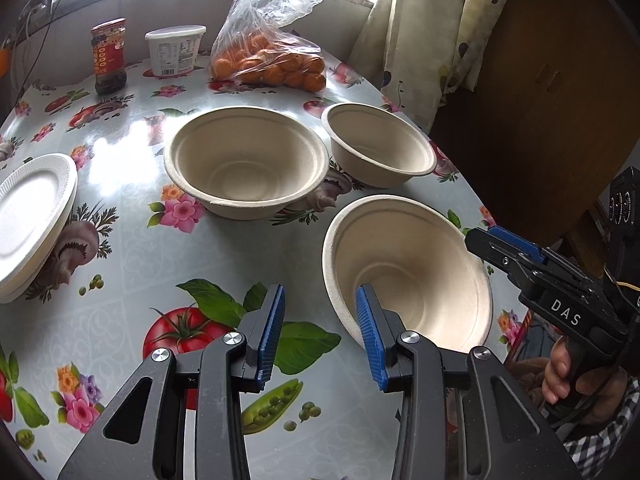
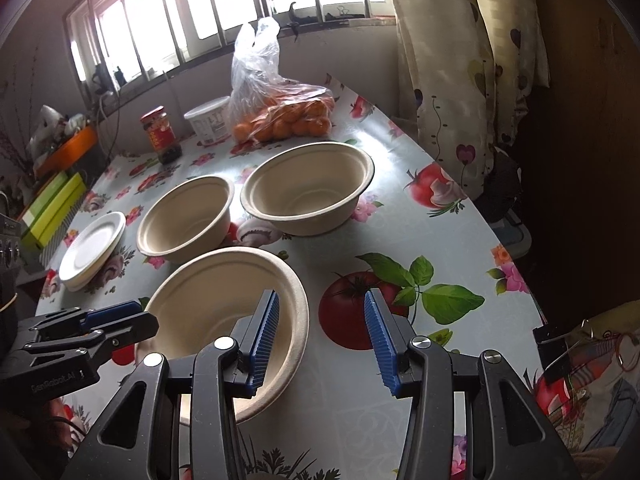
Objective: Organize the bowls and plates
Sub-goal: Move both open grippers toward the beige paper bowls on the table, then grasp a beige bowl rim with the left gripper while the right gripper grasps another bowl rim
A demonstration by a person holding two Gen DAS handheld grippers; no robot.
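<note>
Three beige paper bowls stand on the flowered table. The nearest bowl point(image 1: 408, 276) point(image 2: 224, 320) lies between my two grippers. A second bowl point(image 1: 246, 162) point(image 2: 186, 218) and a third point(image 1: 378, 144) point(image 2: 308, 186) stand behind it. A stack of white foam plates point(image 1: 30, 224) point(image 2: 92, 250) is at the left. My left gripper point(image 1: 320, 332) is open, its right finger at the near bowl's left rim. My right gripper point(image 2: 320, 340) is open, its left finger over that bowl's right rim. Each gripper shows in the other's view: the right one point(image 1: 512, 252) and the left one point(image 2: 104, 320).
At the back stand a sauce jar point(image 1: 109, 56) point(image 2: 162, 136), a white tub point(image 1: 174, 50) point(image 2: 210, 122) and a plastic bag of oranges point(image 1: 268, 60) point(image 2: 280, 120). Curtains point(image 2: 452, 60) hang at the right. The table's right edge point(image 2: 516, 248) runs close by. Green boxes point(image 2: 52, 208) lie at the left.
</note>
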